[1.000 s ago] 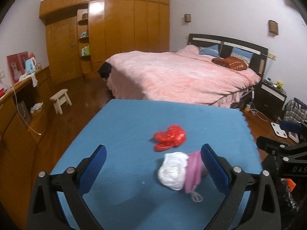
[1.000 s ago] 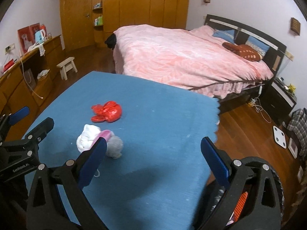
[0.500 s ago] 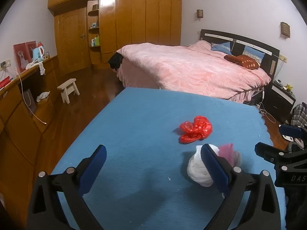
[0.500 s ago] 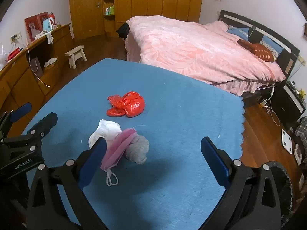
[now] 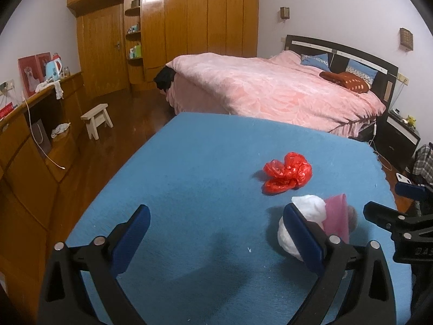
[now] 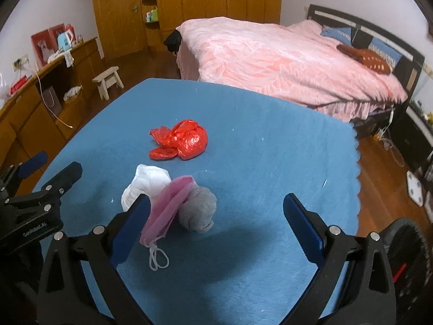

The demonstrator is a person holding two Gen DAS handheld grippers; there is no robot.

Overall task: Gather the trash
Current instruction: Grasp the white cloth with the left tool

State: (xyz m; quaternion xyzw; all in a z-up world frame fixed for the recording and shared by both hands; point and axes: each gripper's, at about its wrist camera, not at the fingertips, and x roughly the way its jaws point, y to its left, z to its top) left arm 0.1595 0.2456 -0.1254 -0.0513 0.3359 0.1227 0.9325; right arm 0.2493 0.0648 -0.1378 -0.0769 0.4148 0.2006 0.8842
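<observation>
On the blue table cloth (image 6: 270, 140) lie a crumpled red plastic bag (image 6: 180, 140), a white wad (image 6: 147, 185), a pink face mask (image 6: 169, 208) and a grey wad (image 6: 199, 211), the last three touching. My right gripper (image 6: 216, 216) is open and empty, low over the pile, its left finger in front of the white wad and mask. My left gripper (image 5: 216, 227) is open and empty; its right finger hides part of the white wad (image 5: 308, 208). The red bag (image 5: 288, 172) lies beyond it. The pink mask (image 5: 337, 216) also shows there.
A pink-covered bed (image 5: 270, 86) stands behind the table. A wooden wardrobe (image 5: 176, 27), a small stool (image 5: 98, 119) and a long wooden desk (image 5: 29, 140) line the left. A black bin (image 6: 408, 246) sits at the table's right front, a nightstand (image 5: 400, 138) further right.
Both grippers swung left and closer over the table. The trash pile now sits further right in the left view and nearer and larger in the right view. Both stay open.
</observation>
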